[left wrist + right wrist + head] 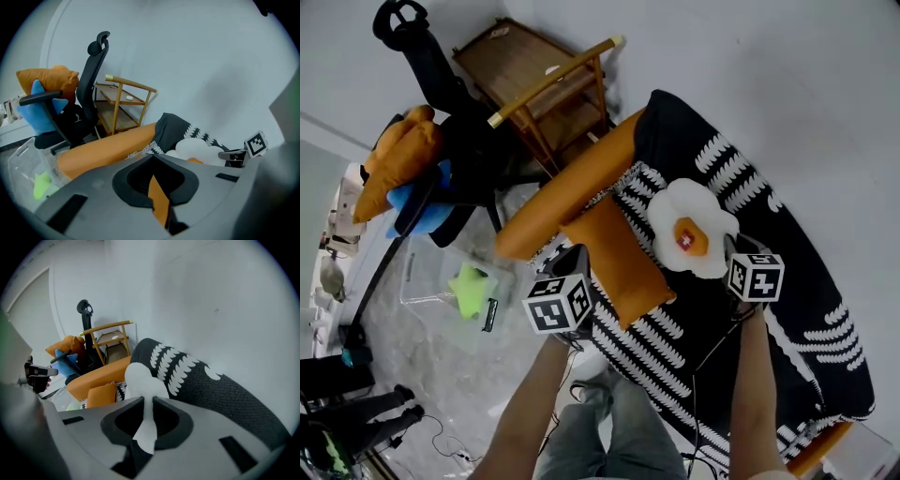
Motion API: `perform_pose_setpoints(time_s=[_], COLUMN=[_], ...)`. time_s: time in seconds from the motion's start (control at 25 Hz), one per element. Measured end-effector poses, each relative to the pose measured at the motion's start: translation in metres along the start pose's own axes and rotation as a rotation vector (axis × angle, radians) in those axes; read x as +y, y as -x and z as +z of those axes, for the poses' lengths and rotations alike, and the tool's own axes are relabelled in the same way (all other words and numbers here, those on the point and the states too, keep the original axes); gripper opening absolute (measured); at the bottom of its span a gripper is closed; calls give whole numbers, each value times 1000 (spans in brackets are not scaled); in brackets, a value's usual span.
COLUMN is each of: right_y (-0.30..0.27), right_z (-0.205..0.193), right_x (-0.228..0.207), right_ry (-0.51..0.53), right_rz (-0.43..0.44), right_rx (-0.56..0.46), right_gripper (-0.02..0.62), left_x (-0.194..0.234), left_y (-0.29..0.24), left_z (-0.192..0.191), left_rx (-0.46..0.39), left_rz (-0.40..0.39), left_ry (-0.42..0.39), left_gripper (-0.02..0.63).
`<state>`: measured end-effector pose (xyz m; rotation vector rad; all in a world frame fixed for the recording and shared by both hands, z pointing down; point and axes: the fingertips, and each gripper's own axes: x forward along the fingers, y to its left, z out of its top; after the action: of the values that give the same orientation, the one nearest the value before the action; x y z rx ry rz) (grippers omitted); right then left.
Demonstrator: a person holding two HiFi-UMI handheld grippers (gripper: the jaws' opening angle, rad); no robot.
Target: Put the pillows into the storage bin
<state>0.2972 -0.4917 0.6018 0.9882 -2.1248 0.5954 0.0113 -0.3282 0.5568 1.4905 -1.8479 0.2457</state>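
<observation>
Two grips set: left tool point(158, 183) clamps the orange pillow point(619, 267) by its edge, right tool point(146, 417) pinches the egg pillow point(689, 225) by its rim, both on the sofa point(787, 253) at centre frame; lift high before swinging to the clear storage bin point(417, 272), lower left.

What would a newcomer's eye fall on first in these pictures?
The white fried-egg pillow on the black-and-white sofa catches the eye first, its edge pinched in the right tool. Beside it, the left tool grips an orange pillow, and a clear bin on the floor to the left holds a green star pillow.
</observation>
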Motion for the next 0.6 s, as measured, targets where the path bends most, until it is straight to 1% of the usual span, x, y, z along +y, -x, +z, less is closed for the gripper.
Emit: perform_pose_setpoints(time_s=[0.28,0.4,0.6], right_y=[46,70,106], right_z=[34,47,67], right_x=[37,46,74], right_ry=[137,165,203], right_rz=[-39,-51,-29], right_rx=[-27,-54,-106], right_gripper=[44,43,43], left_x=[25,36,57], left_y=[47,68,103], left_z=[32,39,43], left_rx=[-75,-103,-139], left_rz=[32,51,78], left_ry=[17,32,64], left_gripper=[2,2,2])
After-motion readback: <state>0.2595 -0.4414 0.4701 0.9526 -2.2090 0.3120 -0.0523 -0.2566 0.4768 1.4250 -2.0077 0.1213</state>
